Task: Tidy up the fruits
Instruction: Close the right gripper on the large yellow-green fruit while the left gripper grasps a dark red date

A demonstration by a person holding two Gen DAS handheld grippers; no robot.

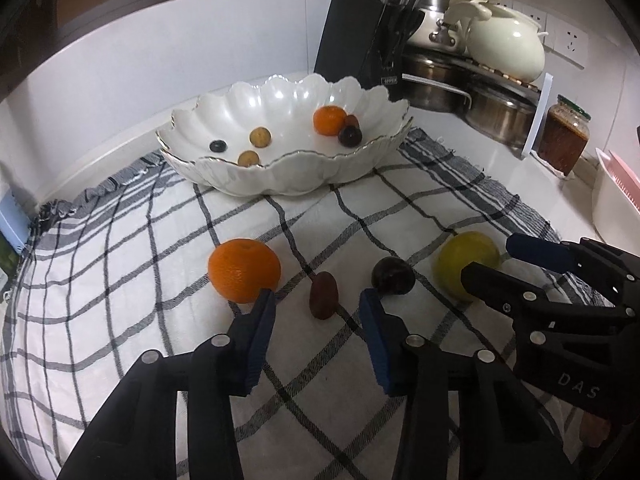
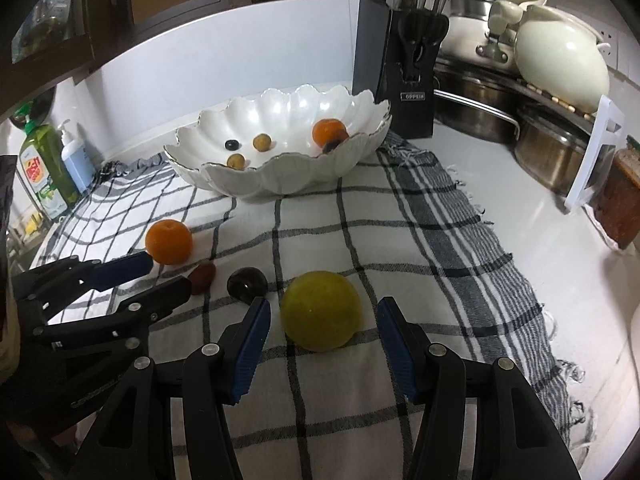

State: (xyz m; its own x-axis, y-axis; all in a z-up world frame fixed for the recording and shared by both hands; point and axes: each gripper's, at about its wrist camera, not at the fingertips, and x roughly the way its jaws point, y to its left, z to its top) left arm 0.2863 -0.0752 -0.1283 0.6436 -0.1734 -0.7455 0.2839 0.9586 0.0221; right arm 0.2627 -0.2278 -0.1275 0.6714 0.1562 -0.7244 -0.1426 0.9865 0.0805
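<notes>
On the checked cloth [image 1: 120, 280] lie an orange [image 1: 244, 270], a red-brown date [image 1: 323, 294], a dark plum [image 1: 393, 276] and a yellow-green fruit [image 2: 320, 310]. My left gripper [image 1: 318, 298] is open. The date sits between its blue pads, untouched, with the orange by the left pad and the plum by the right. My right gripper [image 2: 324, 304] is open around the yellow-green fruit, with a gap on each side. A white scalloped bowl [image 1: 280, 176] at the back holds a small orange, dark fruits and two yellowish ones.
Behind the bowl stand a black knife block [image 2: 412, 76], steel pots [image 2: 552, 156] and a cream pot [image 2: 560, 64]. A brown jar [image 1: 564, 140] and a white-pink tub [image 1: 616, 196] are at the right. A green soap bottle [image 2: 44, 164] stands at the left.
</notes>
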